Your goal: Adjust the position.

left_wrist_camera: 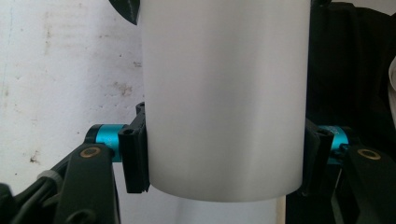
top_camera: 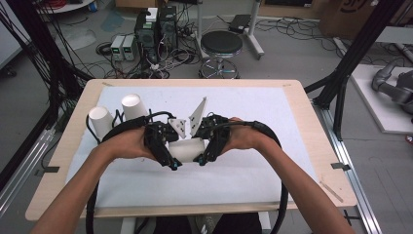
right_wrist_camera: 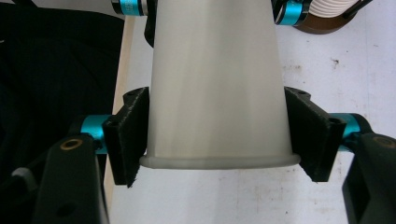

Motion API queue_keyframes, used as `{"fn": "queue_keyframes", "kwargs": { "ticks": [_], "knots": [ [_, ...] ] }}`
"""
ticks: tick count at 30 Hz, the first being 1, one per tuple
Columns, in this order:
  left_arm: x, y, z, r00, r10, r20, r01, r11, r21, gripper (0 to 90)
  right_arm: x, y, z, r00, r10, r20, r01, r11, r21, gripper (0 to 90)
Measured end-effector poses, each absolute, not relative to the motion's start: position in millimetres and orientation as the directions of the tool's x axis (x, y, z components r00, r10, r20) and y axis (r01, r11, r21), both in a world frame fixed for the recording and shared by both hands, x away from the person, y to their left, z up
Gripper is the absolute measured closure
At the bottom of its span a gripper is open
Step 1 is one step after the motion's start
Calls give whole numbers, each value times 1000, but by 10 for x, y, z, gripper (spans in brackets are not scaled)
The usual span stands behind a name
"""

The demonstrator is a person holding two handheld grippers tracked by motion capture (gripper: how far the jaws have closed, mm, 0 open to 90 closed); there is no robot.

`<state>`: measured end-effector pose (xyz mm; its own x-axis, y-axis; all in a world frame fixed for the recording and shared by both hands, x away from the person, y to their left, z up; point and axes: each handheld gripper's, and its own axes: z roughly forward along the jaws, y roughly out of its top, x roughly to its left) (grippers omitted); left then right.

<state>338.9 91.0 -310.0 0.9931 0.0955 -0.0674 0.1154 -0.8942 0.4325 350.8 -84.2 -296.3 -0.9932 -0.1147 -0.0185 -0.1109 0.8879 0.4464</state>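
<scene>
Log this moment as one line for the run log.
left tongs: shut on white paper cup base | right tongs: at its rim end, loosening | two more cups: upside down, far left

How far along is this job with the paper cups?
Done, apparently: two other cups stand upside down at the table's far left. In hand: a third cup lies sideways above the table, with the left gripper clamped on its base end and the right gripper at its rim end. Left, probably: one gripper lets go and this cup joins the others.
</scene>
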Motion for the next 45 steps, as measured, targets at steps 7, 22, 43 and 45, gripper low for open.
{"fn": "queue_keyframes", "kwargs": {
  "ticks": [7, 22, 43, 45],
  "knots": [
    [3388, 929, -3082, 994, 91, -64, 110, -889, 444, 361, 3505, -841, -2963, -993, -113, -15, -108, 884, 455, 203],
    [3352, 1022, -3080, 993, 100, -67, 120, -867, 483, 359, 3495, -979, -2843, -996, -83, -22, -82, 837, 541, 142],
    [3277, 1201, -3136, 986, 134, -96, 165, -774, 611, 359, 3509, -1227, -2796, -999, -32, -26, -42, 771, 636, 139],
    [3272, 1219, -3139, 986, 133, -95, 163, -763, 626, 359, 3506, -1245, -2790, -999, -26, -21, -33, 761, 647, 139]
  ]
}}
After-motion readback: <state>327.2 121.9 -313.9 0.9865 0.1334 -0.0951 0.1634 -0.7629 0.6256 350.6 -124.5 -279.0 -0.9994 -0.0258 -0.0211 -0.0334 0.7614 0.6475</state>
